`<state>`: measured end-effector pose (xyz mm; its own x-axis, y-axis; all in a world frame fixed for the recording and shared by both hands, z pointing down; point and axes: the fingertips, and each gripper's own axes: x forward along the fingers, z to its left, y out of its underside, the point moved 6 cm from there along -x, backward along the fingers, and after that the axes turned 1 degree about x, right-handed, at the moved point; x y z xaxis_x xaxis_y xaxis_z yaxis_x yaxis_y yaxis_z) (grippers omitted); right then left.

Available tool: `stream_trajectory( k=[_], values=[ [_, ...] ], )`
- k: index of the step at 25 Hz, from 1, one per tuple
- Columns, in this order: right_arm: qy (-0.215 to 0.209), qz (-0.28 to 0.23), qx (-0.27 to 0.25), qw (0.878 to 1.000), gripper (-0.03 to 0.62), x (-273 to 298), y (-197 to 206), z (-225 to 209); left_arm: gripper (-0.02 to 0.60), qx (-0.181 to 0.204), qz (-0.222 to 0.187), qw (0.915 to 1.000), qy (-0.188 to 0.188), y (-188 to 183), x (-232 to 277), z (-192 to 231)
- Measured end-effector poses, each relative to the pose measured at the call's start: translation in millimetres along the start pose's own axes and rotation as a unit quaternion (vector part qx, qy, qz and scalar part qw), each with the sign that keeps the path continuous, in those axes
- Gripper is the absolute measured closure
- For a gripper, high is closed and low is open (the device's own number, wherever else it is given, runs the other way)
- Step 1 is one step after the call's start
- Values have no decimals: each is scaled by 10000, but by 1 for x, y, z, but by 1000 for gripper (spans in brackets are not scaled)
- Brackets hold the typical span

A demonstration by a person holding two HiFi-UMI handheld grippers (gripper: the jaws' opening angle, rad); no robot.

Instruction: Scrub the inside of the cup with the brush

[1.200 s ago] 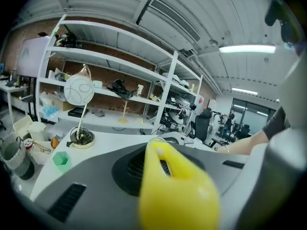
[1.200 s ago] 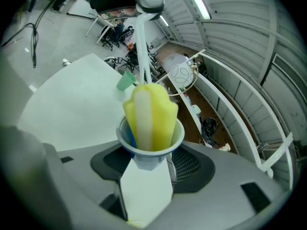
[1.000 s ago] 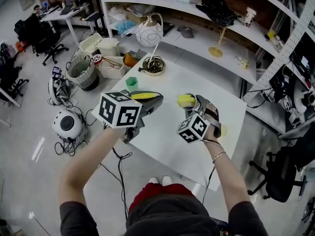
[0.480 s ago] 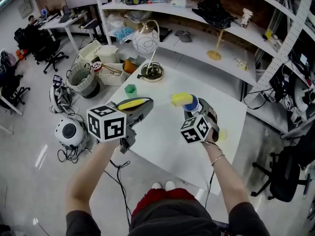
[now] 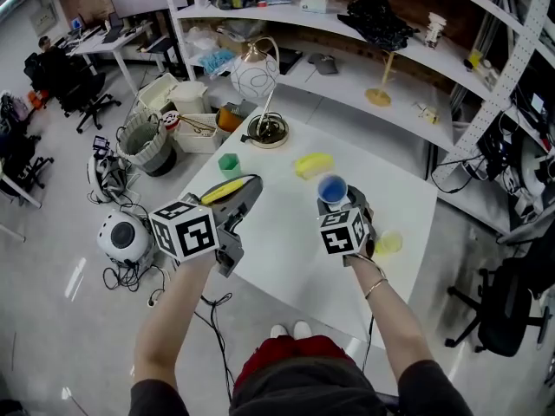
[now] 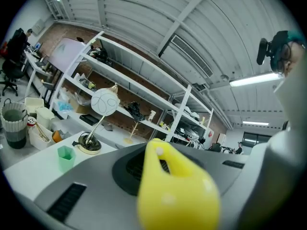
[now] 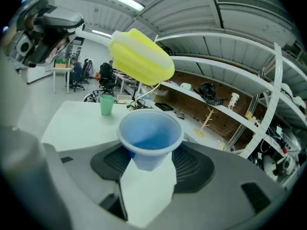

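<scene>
Right gripper (image 5: 340,204): its jaws stand wide and press on the lower part of the blue cup (image 7: 149,133). It carries the cup clear of the table (image 5: 286,250).
Blue cup: it is in the air in front of the person, right of centre, with its mouth facing up. Gripping it low leaves the whole rim free, so a tool can go in from above. The inside looks empty.
Left gripper (image 5: 244,192): its jaws are drawn narrow onto the yellow brush handle (image 6: 175,190), which runs out along them toward the cup. Holding the handle lengthwise lets the wrist steer the far end.
Yellow head (image 7: 141,56): it hangs just above and beyond the cup's rim without touching it, and has a pale strip along one side. It is most likely the brush's working end, but the shaft joining it to the handle cannot be made out.
Step in hand: nothing is inside the cup, so no scrubbing contact exists now. The next move calls for lining the head over the mouth and lowering it in.
Risk: the cup looks thin, so a hard push could tip or squeeze it out of the wide grip.
Surroundings: a green cup (image 5: 228,163) and a lamp (image 5: 267,128) stand at the table's far end, well apart from both grippers.
</scene>
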<state>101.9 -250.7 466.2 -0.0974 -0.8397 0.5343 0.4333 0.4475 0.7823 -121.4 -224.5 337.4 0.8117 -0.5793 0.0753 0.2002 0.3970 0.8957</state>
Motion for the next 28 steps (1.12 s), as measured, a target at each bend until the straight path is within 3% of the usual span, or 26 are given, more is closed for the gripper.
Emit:
stream_trajectory(
  k=[13, 28],
  values=[
    [-489, -199, 586, 9969, 319, 31, 3, 25, 538, -323, -398, 9983, -263, 16, 20, 25],
    [-493, -47, 750, 9960, 326, 62, 18, 37, 538, -629, -357, 9966, -393, 33, 33, 52]
  ],
)
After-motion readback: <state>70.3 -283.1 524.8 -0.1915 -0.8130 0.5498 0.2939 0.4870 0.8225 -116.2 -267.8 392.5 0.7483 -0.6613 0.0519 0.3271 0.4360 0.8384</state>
